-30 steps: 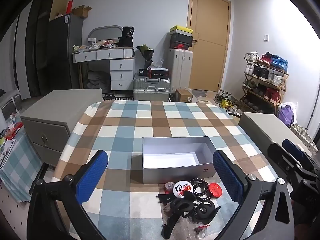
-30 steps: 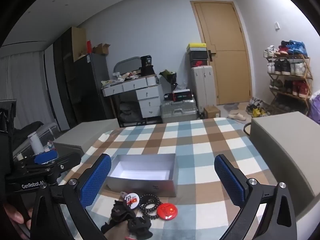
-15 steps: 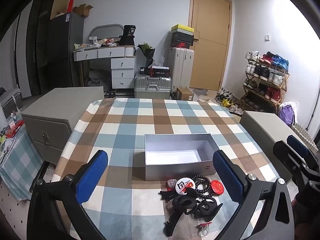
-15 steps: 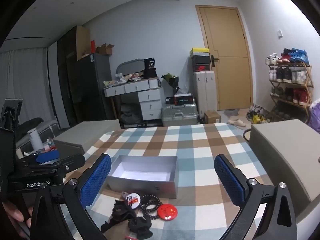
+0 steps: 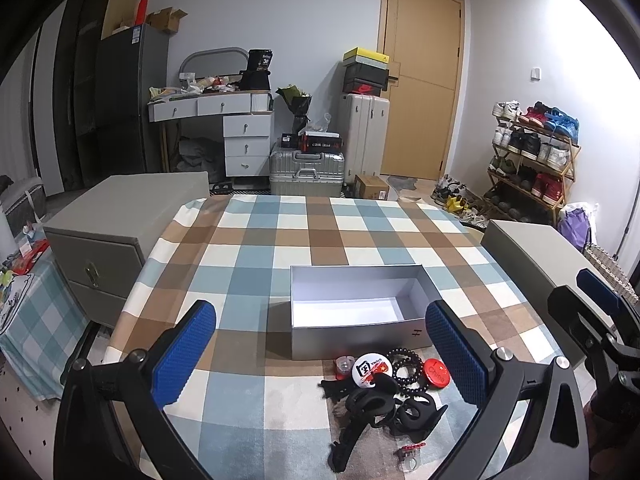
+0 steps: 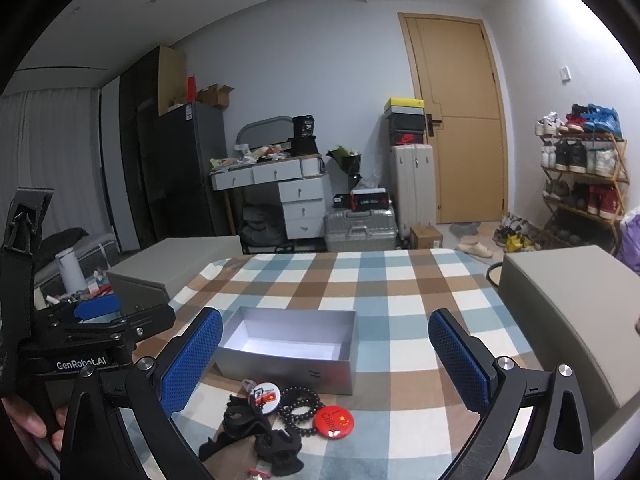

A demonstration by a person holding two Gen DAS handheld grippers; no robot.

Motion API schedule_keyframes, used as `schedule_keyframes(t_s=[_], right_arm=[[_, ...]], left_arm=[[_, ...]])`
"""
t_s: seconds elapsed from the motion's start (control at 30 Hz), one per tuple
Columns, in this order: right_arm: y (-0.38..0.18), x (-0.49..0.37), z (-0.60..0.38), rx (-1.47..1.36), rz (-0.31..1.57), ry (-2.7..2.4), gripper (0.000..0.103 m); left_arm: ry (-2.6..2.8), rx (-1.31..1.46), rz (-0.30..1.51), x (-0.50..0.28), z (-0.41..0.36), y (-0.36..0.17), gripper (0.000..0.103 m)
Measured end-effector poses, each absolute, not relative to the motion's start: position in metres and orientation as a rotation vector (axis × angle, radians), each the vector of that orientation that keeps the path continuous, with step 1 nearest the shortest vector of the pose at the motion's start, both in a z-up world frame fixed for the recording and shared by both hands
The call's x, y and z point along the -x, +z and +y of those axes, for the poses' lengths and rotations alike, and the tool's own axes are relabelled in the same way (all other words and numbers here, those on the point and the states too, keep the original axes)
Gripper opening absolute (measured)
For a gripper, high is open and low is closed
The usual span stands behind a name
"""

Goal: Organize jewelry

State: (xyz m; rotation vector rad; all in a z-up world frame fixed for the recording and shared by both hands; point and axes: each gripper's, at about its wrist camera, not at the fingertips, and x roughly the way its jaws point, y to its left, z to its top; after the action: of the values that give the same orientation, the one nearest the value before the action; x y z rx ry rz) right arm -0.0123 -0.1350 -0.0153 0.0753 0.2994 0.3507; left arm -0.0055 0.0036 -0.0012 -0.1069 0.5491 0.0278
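Note:
An empty silver box (image 5: pixel 356 338) (image 6: pixel 288 364) sits on the checked tablecloth. In front of it lies a pile of small items: a black bead bracelet (image 5: pixel 408 368) (image 6: pixel 300 408), a red badge (image 5: pixel 437 373) (image 6: pixel 333 422), a white badge (image 5: pixel 370 369) (image 6: pixel 264 396), black hair claws (image 5: pixel 376 404) (image 6: pixel 260 436) and a small ring (image 5: pixel 409 455). My left gripper (image 5: pixel 320 356) is open and empty above the pile. My right gripper (image 6: pixel 326 364) is open and empty, to the right of the left one.
The table (image 5: pixel 280 240) carries a blue, brown and white checked cloth. Grey cabinets stand at its left (image 5: pixel 120 216) and right (image 5: pixel 536 248). Suitcases (image 5: pixel 306 172), a desk, a shoe rack (image 5: pixel 532 156) and a door lie beyond.
Both grippers have tilted up and pulled back a little, so the box and the pile sit lower and farther in view. Both stay open. Nothing on the table has moved.

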Motion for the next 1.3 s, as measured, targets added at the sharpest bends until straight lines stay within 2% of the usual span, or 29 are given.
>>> schedule_keyframes(t_s=[1.3], right_arm=[[-0.0182, 0.009, -0.1371, -0.077, 0.328, 0.347, 0.103]], left_arm=[[0.003, 0.102, 0.576, 0.0049, 0.0035, -0.0084, 0.102]])
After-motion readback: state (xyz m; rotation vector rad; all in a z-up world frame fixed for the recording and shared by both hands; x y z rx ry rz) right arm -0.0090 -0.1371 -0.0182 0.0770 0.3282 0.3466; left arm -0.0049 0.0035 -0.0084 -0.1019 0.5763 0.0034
